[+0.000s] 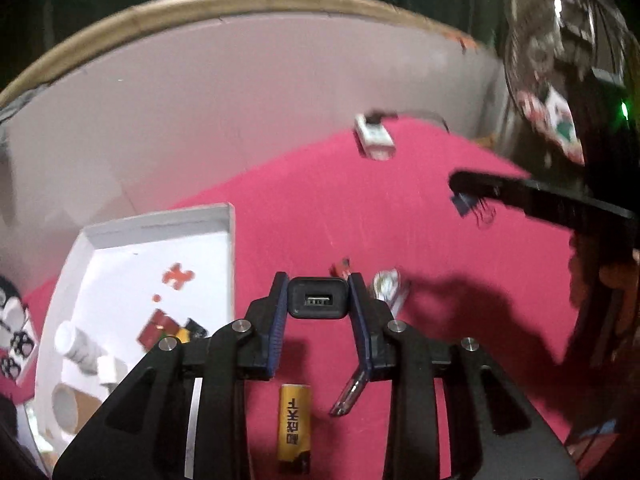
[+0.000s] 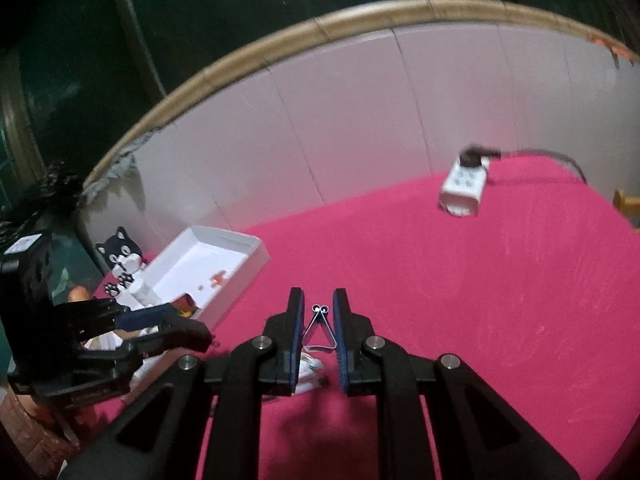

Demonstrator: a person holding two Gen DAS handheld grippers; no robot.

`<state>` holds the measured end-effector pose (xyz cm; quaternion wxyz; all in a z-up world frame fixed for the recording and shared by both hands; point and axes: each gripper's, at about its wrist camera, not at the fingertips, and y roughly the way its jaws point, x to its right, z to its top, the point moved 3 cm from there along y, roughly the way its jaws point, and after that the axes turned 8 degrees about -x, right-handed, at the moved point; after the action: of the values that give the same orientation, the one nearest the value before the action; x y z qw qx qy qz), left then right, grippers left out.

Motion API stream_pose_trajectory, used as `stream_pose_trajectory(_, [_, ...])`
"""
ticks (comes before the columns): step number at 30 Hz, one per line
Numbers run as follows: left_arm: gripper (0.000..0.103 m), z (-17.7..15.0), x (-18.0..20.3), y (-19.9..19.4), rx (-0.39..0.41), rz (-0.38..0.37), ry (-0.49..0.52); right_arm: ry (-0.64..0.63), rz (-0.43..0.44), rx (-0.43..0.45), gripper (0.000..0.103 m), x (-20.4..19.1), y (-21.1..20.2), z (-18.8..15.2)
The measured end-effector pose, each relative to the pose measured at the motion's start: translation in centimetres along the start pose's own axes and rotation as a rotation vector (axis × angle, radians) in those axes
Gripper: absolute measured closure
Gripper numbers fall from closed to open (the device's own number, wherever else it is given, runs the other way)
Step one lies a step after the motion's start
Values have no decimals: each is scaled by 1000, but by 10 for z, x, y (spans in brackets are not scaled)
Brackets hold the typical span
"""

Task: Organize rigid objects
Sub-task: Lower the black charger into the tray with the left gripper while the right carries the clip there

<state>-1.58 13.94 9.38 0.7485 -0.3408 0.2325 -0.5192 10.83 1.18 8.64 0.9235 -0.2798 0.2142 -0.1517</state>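
Observation:
My left gripper point(image 1: 318, 285) is shut on a black USB charger block point(image 1: 317, 298), held above the red cloth. A white tray point(image 1: 230, 240) lies to its left with a red-black block point(image 1: 157, 326), a white bottle point(image 1: 80, 346) and a cardboard tube point(image 1: 68, 404) in it. My right gripper point(image 2: 317, 300) is shut on the wire handles of a binder clip point(image 2: 319, 330), held above the cloth. The left gripper also shows in the right wrist view point(image 2: 176, 320), over the tray's point(image 2: 248, 248) near end. The right gripper shows in the left wrist view point(image 1: 472, 196).
On the red cloth point(image 1: 400, 220) lie a yellow battery point(image 1: 295, 428), a clear pen-like piece point(image 1: 349, 396), a silver metal item point(image 1: 386, 284) and a small red piece point(image 1: 340, 268). A white power adapter point(image 2: 464, 188) with a black cable sits at the far edge. A cat-figure box point(image 2: 122, 264) stands beyond the tray.

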Motion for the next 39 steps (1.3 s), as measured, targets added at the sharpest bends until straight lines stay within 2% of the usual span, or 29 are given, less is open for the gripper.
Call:
stream_pose_trajectory(9, [74,-3,-41,-36,96,48,-145,-116,46,37,91,-52,-8,16])
stream_pose_trajectory(22, [74,-24,-107,-60,200,148,-327,-276,116,0,91,-133,27,37])
stream_pose_trajectory(29, [74,-39,-141,-54,204,186,-422,-317,153,-89,91,-173,77,33])
stream_pose_trajectory(33, [74,-48,-162,-51,195,228,-469,-343,153,-158,90,-195,113,19])
stream_pose_trajectory(39, [74,-63,-184,-44,163,261,-536,-365,149,-230,90,-210,145,-5])
